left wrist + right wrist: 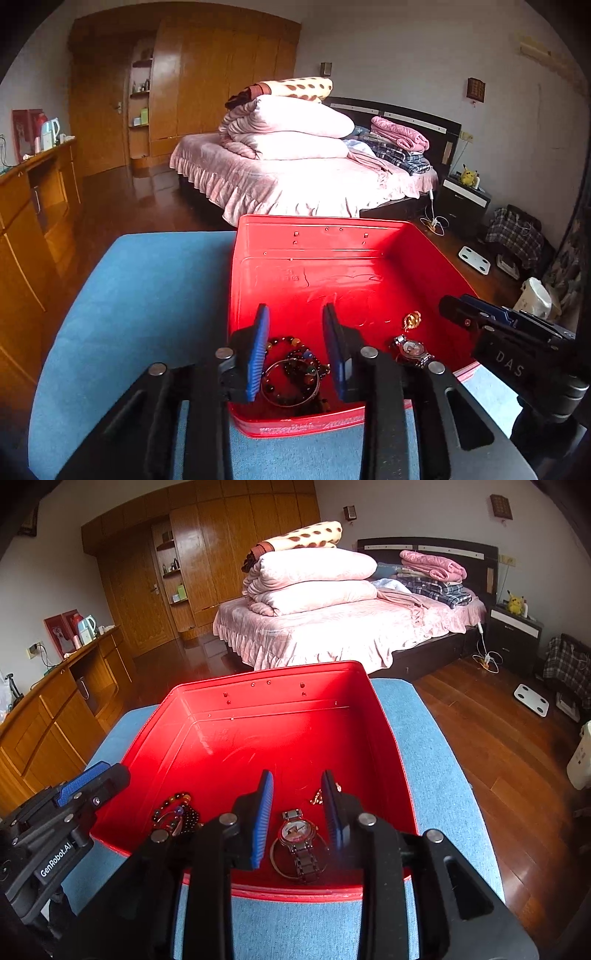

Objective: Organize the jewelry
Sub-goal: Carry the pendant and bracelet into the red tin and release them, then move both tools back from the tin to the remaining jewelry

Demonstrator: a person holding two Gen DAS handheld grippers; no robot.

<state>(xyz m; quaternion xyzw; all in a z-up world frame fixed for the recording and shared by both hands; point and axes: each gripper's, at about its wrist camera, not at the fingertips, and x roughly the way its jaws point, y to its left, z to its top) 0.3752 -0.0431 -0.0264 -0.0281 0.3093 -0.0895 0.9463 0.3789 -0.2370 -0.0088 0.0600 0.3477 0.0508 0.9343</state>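
**Both grippers poised over the red box of jewelry**

Black gripper arms fill the bottom of each frame. In the left wrist view, the left gripper (295, 347) sits at lower centre with its blue-padded fingers (258, 350) spread wide and nothing between them; they hang above the near end of the red box (310, 236). Seen through the gap are a beaded bracelet (295, 354) and a thin metal bangle (291, 384) lying on the box floor, tangled together. Whether the pads touch them cannot be told.

In the right wrist view, the right gripper (297, 812) is likewise spread open and empty at lower centre. A wristwatch (297, 834) lies on the box floor between its fingers, with a thin ring-shaped bangle just beside the strap. A small gold piece (317, 797) shows just behind the right-hand finger; the same gold piece (412, 319) appears right of centre in the left view, apart from the watch (410, 349).

All the jewelry is crowded at the near edge of the box; the far two thirds of its floor, in mid-frame, is bare red. Its walls rise on every side, the far wall tallest. It stands on a blue cushion (436, 775), which shows as a broad margin at the left of the left view and a narrower strip at the right of the right view. Beyond lie a wooden floor (498, 746) and a bed (351, 627) in the upper half.
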